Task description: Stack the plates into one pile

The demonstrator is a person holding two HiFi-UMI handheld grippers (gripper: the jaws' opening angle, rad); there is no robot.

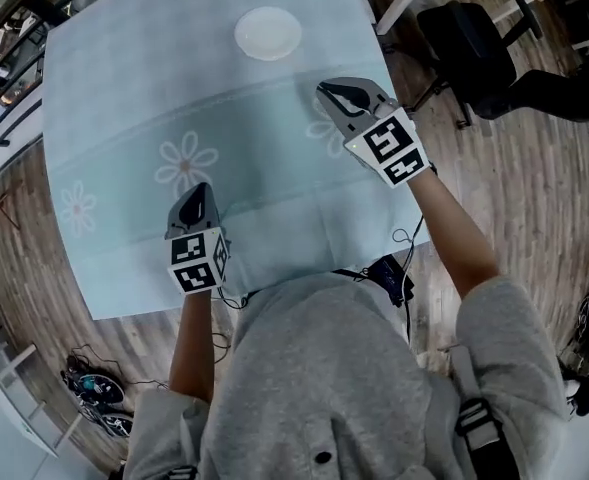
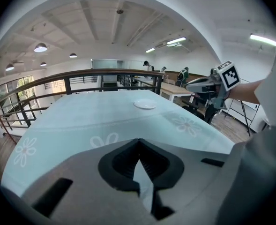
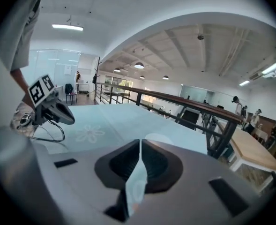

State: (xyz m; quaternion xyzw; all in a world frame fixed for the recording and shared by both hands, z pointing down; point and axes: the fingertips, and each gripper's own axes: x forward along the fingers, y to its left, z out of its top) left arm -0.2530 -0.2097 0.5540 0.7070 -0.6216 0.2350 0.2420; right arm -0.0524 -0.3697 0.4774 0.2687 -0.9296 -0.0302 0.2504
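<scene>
Now, plate pile (image 1: 267,33): far on the table (image 1: 124,98).
Left gripper (image 1: 198,200): jaws shut, holding nothing.
Right gripper (image 1: 332,92): jaws shut, empty.
Risk: a careless swing could knock the pile off the far edge.

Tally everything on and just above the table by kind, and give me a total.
1 white plate, at the table's far side; whether others lie stacked under it cannot be told.
2 grippers: the left gripper and the right gripper, both shut and empty.
1 tablecloth, pale blue with flower prints.
Total: 4
</scene>
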